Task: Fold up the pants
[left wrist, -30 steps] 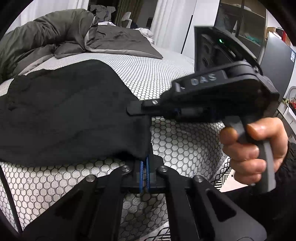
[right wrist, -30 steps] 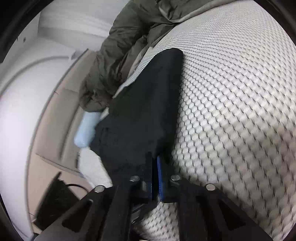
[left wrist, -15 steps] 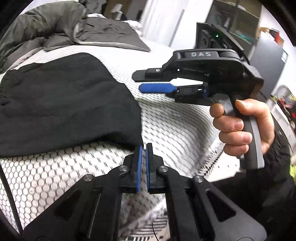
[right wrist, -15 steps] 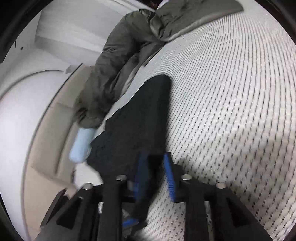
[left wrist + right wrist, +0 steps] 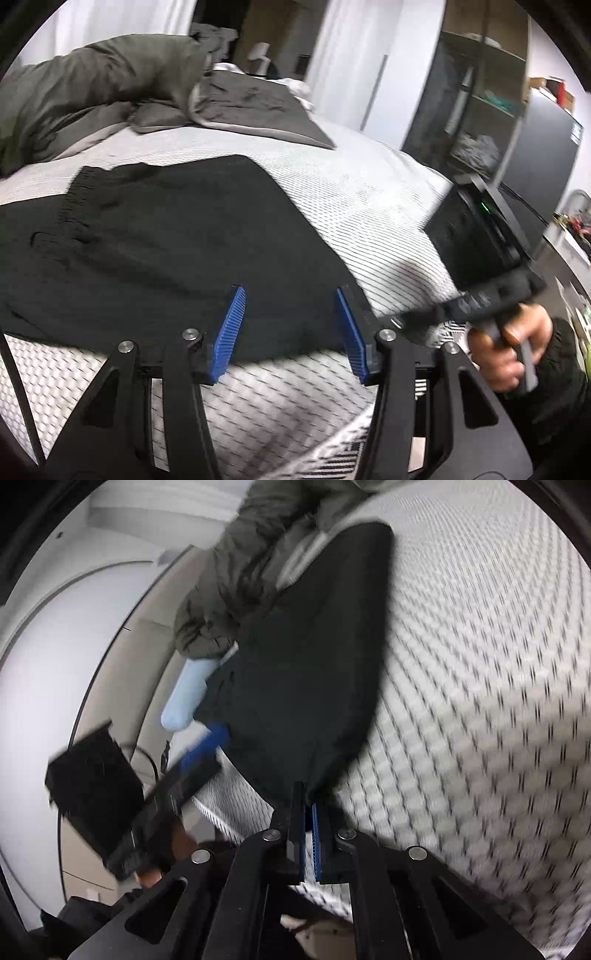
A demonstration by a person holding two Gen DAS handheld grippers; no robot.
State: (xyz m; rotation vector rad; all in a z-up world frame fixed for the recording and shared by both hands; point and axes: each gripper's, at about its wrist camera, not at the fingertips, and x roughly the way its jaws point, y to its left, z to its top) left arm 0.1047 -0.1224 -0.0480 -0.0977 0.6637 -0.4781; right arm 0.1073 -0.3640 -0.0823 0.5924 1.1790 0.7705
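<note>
A home bedroom: a bed [image 5: 369, 192] with rumpled duvet [image 5: 92, 92], white curtains [image 5: 347, 55], and open shelving [image 5: 476, 103].

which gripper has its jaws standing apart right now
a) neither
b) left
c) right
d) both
b: in the left wrist view the left gripper has just been opening, its blue pads standing apart over the hem of the black pants with nothing pinched, while the right gripper has just closed, its pads together at the pants' edge.
</note>
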